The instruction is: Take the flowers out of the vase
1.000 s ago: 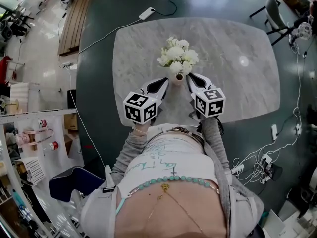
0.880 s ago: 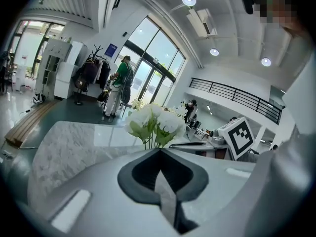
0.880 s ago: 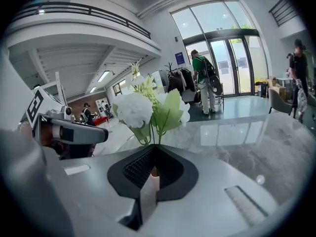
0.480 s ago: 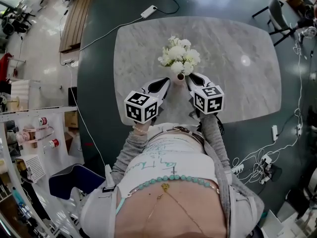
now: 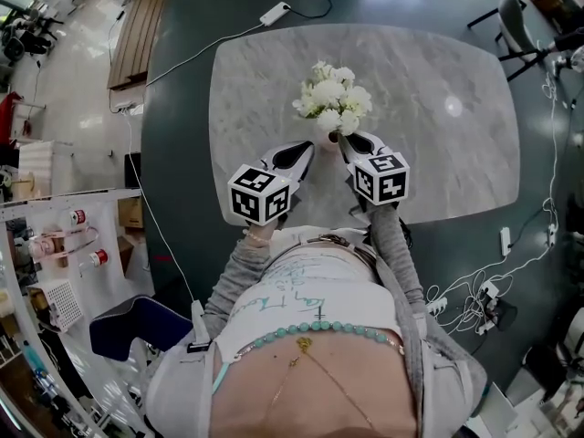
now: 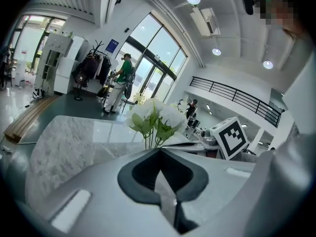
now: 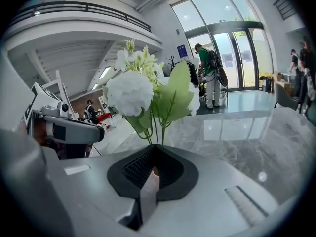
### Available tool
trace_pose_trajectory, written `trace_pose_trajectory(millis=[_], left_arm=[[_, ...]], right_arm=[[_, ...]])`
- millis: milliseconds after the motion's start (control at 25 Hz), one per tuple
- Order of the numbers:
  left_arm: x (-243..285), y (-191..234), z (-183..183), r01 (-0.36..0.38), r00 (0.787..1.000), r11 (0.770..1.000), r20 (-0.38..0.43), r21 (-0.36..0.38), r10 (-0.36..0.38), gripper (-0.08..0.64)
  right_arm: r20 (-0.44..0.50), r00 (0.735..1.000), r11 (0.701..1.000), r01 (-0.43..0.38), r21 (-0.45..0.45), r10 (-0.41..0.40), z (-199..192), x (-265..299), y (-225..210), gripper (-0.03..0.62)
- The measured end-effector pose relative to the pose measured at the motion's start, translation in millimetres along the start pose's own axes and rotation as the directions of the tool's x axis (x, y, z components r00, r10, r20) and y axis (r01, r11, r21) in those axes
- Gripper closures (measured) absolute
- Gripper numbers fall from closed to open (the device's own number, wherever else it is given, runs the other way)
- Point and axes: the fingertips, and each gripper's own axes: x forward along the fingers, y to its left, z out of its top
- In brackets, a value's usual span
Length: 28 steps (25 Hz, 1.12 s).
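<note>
Pinching with the right gripper [image 5: 347,140], jaws closed tight, seemingly on the stems of the flowers [image 5: 333,103] at upper centre of the head view, just above the vase [image 5: 328,139]. Stems upright: calls for a straight lift. Closed on nothing at the left gripper [image 5: 308,148], just left of the vase.

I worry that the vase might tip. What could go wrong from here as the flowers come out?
1. Nothing clamps the vase. The left gripper is shut beside it, so lifting the flowers may drag or tip it on the marble table.
2. The right gripper is shut where the stems meet its tips. A grip isn't confirmed, and a tip-only hold could let stems slip.
</note>
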Motion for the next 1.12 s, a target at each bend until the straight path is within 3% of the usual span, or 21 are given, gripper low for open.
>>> trace_pose_trajectory(millis=[720,1120], left_arm=[[-18,8,-16,-0.045,0.999,0.998,0.004,-0.054,0.045,0.560],[-21,6,-19,-0.048,0.999,0.997,0.015,-0.062,0.049,0.560]], right_arm=[[-0.030,1.000,1.000,0.000,-0.018,-0.001,-7,13,5,0.564],[-0.037,0.999,1.000,0.003,-0.028,-0.004,-10,13,5,0.440]])
